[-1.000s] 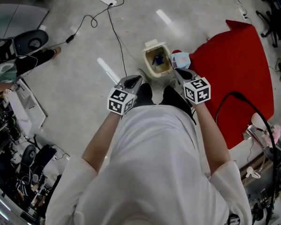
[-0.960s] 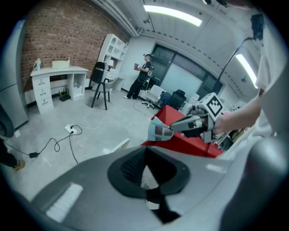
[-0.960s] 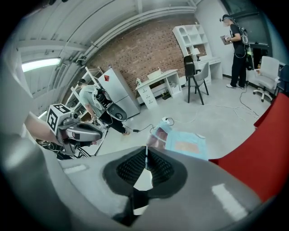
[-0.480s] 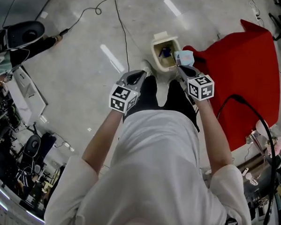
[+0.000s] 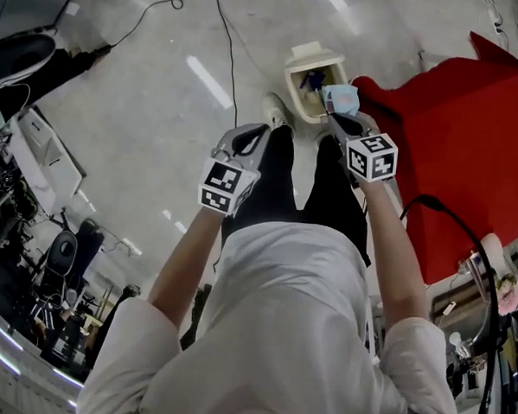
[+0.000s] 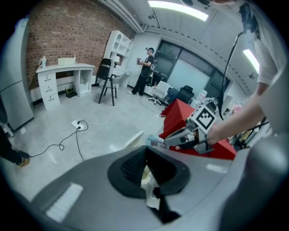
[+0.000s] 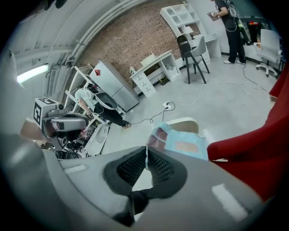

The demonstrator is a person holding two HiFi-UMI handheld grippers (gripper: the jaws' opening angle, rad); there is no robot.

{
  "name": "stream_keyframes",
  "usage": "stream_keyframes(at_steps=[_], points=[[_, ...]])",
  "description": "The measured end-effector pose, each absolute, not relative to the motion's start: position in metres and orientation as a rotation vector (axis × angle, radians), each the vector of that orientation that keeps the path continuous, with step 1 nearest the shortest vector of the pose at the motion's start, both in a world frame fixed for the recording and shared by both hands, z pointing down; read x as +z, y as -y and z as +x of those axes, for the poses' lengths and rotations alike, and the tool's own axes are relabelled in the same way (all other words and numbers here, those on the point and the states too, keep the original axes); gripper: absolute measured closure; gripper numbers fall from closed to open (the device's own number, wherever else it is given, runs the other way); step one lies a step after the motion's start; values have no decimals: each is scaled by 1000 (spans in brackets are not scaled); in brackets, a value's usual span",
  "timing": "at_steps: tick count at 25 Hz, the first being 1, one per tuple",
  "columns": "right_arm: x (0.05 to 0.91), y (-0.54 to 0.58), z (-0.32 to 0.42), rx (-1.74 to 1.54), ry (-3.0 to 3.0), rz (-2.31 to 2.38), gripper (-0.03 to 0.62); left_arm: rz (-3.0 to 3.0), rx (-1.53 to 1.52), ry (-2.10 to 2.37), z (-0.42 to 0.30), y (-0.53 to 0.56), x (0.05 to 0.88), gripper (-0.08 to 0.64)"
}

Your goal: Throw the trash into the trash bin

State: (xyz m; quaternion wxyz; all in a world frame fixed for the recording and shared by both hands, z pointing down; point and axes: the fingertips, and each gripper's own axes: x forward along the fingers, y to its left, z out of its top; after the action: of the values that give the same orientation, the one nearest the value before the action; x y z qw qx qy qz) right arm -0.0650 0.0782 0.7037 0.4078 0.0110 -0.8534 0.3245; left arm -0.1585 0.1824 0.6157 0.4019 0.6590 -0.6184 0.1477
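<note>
A cream trash bin (image 5: 306,50) stands open on the floor ahead of my feet, with something blue (image 5: 313,78) inside it. My right gripper (image 5: 335,117) is shut on a light-blue flat piece of trash (image 5: 342,98), which hangs at the bin's right rim. In the right gripper view the trash (image 7: 183,145) sticks out past the closed jaws, with the bin (image 7: 181,122) just behind it. My left gripper (image 5: 261,134) is shut and holds nothing; it hovers left of the bin, over my left shoe. The left gripper view shows the right gripper (image 6: 156,140) holding the trash.
A large red cloth (image 5: 458,117) covers the floor right of the bin. A black cable (image 5: 226,44) runs across the grey floor beyond it. A person (image 6: 146,67) stands far off near a white desk (image 6: 63,74). Cluttered shelves (image 7: 86,131) line the left side.
Both grippers have come down towards the floor. The bin now lies closer under the right gripper, and the blue trash has moved up to the bin's right rim.
</note>
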Motion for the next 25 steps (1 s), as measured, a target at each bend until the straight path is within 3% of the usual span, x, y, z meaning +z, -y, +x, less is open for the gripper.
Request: stream_keyframes(at_steps=[22, 24, 25], points=[[868, -88, -57, 942, 2096, -2, 578, 1656, 388, 1478, -126, -173, 724, 555], [879, -86, -57, 919, 2083, 21, 552, 1650, 390, 1470, -128, -175, 730, 555], [884, -86, -59, 910, 2075, 25, 505, 1647, 391, 1468, -130, -176, 733, 555]])
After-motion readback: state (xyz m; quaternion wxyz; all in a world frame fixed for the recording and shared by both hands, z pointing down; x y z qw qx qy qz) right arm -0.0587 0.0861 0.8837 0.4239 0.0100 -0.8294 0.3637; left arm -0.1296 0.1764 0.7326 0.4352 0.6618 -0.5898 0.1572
